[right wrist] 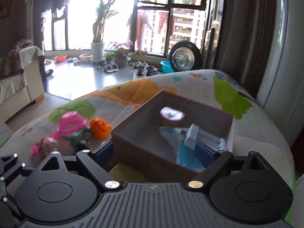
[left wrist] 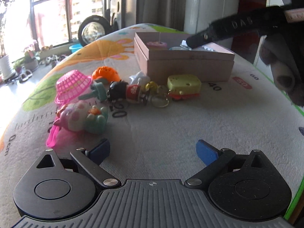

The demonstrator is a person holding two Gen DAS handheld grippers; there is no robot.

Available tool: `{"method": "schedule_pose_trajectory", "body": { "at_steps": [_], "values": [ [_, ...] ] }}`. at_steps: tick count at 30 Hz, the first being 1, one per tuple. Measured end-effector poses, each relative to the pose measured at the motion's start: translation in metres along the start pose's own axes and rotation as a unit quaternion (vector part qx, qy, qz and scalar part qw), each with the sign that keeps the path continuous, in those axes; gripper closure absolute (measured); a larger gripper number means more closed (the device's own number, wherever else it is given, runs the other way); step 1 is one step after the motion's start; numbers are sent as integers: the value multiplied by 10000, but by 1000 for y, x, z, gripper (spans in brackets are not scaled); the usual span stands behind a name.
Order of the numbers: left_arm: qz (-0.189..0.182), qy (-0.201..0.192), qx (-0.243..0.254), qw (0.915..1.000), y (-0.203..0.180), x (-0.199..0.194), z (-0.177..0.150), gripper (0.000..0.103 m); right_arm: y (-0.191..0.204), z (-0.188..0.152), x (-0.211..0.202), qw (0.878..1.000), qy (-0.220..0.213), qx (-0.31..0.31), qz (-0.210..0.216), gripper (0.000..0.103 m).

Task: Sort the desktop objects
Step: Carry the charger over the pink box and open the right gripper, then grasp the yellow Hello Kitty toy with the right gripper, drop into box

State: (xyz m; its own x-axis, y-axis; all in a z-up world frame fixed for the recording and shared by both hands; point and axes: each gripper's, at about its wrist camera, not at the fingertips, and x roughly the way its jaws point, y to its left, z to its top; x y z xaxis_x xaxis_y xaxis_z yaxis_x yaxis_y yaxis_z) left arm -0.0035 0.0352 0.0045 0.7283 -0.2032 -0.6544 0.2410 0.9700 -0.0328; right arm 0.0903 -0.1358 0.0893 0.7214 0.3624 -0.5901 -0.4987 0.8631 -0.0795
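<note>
A brown cardboard box (left wrist: 190, 64) stands open on the play mat (left wrist: 171, 125). In front of it lies a row of toys: a pink basket (left wrist: 73, 85), an orange shell (left wrist: 106, 73), a black-headed figure (left wrist: 123, 93), a yellow-green toy car (left wrist: 184, 85) and a spotted animal toy (left wrist: 79, 117). My left gripper (left wrist: 153, 152) is open over bare mat, short of the toys. My right gripper (right wrist: 154, 152) is open and empty, straddling the box's (right wrist: 133, 146) near wall. One of its black fingers (left wrist: 199, 38) reaches over the box. Inside lie a pink cup (right wrist: 172, 115) and blue-white packets (right wrist: 190, 138).
A pink scoop (left wrist: 53, 136) and a key ring (left wrist: 160, 100) lie among the toys. The mat's green edge (left wrist: 296, 195) runs close on the right. Beyond the table are a floor with shoes (right wrist: 144, 68), plant pots (right wrist: 97, 51) and a window.
</note>
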Motion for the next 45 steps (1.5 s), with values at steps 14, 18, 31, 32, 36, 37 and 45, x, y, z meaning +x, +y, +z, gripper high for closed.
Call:
{"method": "schedule_pose_trajectory", "body": {
  "at_steps": [14, 18, 31, 32, 36, 37, 45],
  "values": [
    [-135, -190, -305, 9993, 7, -5, -2, 2, 29, -17, 49, 9943, 1044, 185, 115, 42],
    [-168, -214, -330, 9991, 8, -5, -2, 2, 23, 5, 5, 9974, 647, 162, 272, 42],
    [-191, -251, -476, 9984, 12, -6, -3, 2, -36, 78, -1, 9939, -406, 962, -344, 27],
    [-198, -240, -492, 9983, 12, -6, -2, 2, -37, 73, 1, 9938, -338, 1021, -276, 27],
    [-176, -235, -467, 9985, 11, -6, -2, 1, -13, 43, 7, 9982, -185, 527, -203, 27],
    [-163, -241, -461, 9985, 11, -7, -2, 1, -3, 35, 8, 9993, -141, 343, -98, 27],
    [-95, -88, -63, 9999, 5, -16, -10, 1, 80, 5, 34, 9945, 136, -753, 718, 51]
  ]
}}
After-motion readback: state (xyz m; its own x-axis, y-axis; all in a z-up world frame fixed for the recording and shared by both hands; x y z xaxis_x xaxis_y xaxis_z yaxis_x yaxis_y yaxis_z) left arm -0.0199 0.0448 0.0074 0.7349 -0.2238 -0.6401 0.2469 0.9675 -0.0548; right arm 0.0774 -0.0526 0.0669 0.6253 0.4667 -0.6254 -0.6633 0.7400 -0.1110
